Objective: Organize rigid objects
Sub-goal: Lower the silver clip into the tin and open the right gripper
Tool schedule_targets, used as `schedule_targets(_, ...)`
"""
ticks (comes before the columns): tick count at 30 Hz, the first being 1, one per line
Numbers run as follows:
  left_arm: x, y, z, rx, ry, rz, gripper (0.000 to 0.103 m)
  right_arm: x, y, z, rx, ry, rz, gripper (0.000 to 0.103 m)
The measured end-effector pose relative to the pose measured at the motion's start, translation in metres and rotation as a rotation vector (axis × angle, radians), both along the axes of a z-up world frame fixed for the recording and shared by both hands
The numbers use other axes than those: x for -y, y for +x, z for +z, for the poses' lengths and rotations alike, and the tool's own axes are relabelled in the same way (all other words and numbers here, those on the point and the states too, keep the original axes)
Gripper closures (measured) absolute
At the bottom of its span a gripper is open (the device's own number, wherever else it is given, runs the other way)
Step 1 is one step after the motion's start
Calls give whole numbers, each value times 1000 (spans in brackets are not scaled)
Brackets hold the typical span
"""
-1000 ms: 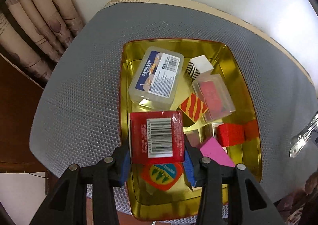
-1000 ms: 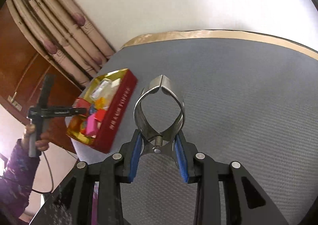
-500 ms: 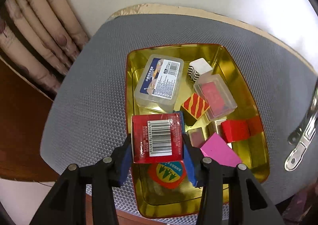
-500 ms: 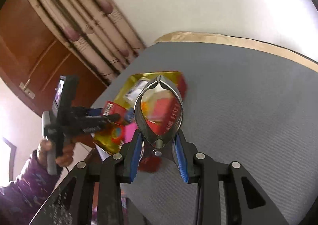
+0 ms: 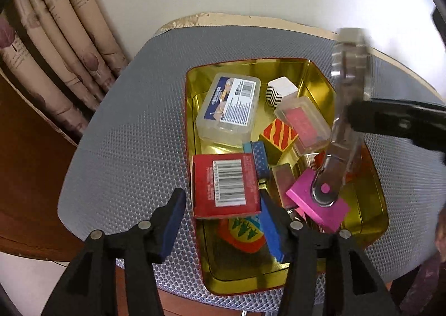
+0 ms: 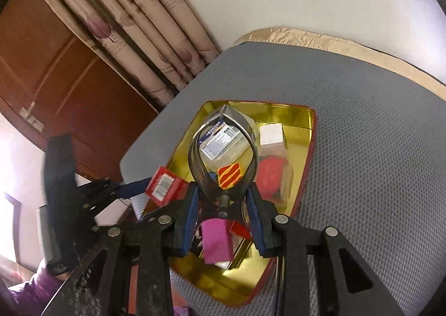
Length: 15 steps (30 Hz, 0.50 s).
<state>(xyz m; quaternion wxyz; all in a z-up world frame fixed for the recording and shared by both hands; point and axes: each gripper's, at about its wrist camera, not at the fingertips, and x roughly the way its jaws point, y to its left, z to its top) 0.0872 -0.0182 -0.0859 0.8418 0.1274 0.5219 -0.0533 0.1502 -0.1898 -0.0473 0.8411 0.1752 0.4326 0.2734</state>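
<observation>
1. The metal clip [image 6: 223,148], a sprung steel clamp, is pinched at its handles by the right gripper [image 6: 223,212] and hangs over the gold tin [image 5: 317,73]. In the left wrist view its rounded end [image 5: 324,190] sits over the pink block [image 5: 317,201]; whether they touch cannot be told.
2. The red box [image 5: 225,185], barcode up, lies at the tin's left rim. The left gripper [image 5: 220,218] has its jaws spread: the right pad is just beside the box, the left pad stands clear of it over the grey mat [image 5: 125,134].
3. The tin also holds a clear labelled case [image 5: 228,106], a striped cube [image 5: 278,134], a black-and-white block [image 5: 280,90] and a second clear case with a red insert [image 5: 302,120].
4. To do this step well, I judge the right gripper should lower the clip into a bare patch of gold floor, flat, before parting its pads, so the clip does not tip off the pink block or spring sideways. The left gripper should draw back without nudging the red box off the rim.
5. Against 1 s ago: the left pads then clamped the red box and now have let go. The clip was then over open mat well apart from the tin; it has come in above the contents.
</observation>
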Motion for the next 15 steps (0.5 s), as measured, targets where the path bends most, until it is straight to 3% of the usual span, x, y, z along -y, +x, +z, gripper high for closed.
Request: schedule_targets(15,-8,-4,-3,7,-42,-29,49,-16,28,-15,-50,-20,-23,70)
